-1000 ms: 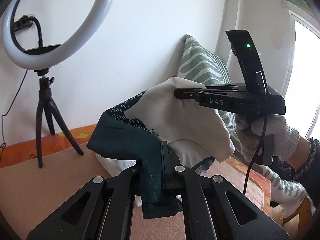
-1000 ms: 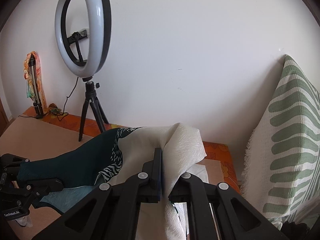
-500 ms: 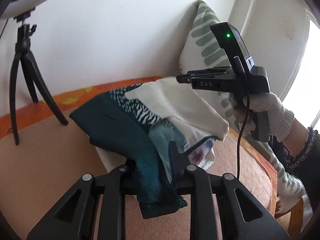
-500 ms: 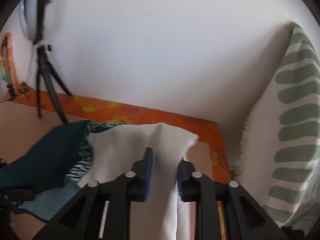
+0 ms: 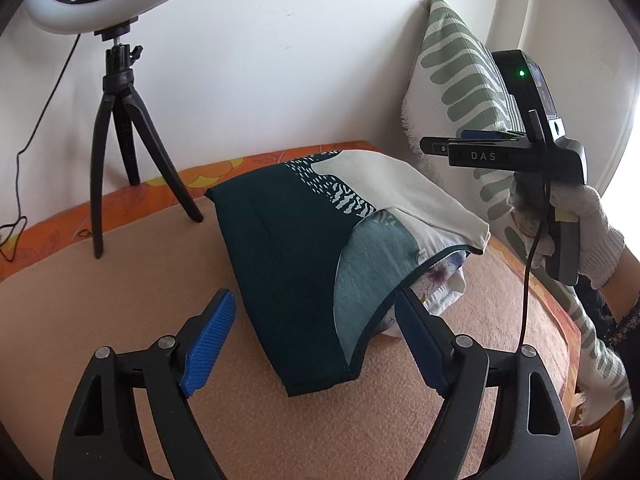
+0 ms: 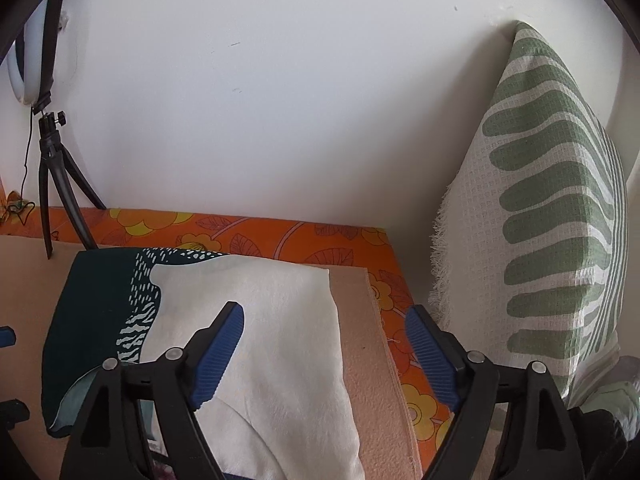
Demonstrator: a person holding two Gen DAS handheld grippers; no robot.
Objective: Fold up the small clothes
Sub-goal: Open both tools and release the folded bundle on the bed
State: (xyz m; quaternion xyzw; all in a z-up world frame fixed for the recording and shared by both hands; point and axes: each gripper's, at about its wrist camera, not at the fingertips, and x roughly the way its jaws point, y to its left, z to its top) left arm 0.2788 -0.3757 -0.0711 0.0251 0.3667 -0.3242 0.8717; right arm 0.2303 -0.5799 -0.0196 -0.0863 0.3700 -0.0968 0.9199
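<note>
Both grippers have let go since a second ago: then each was clamped on the cloth and held it up off the surface, now the folded garment (image 5: 296, 248) lies on the peach-coloured mat (image 5: 120, 280), dark teal at one end and cream at the other, with a pale teal inner flap turned out along its near edge. Under that flap a white floral-printed piece (image 5: 440, 284) pokes out, apparently another garment beneath. The left gripper (image 5: 316, 340) stands wide, its blue pads either side of the near teal corner without touching it. The right gripper (image 6: 324, 356) is likewise spread wide, hovering over the cream end; from the left wrist view its black body is well above the cloth, in a white-gloved hand (image 5: 588, 232).

The fold looks loose: the turned-out flap could spring open, and a careless pinch at that edge could catch the floral piece too. Behind stand an orange flowered cover (image 6: 280, 236), a green-patterned cushion (image 6: 552, 216) and a ring light on a tripod (image 5: 120, 128).
</note>
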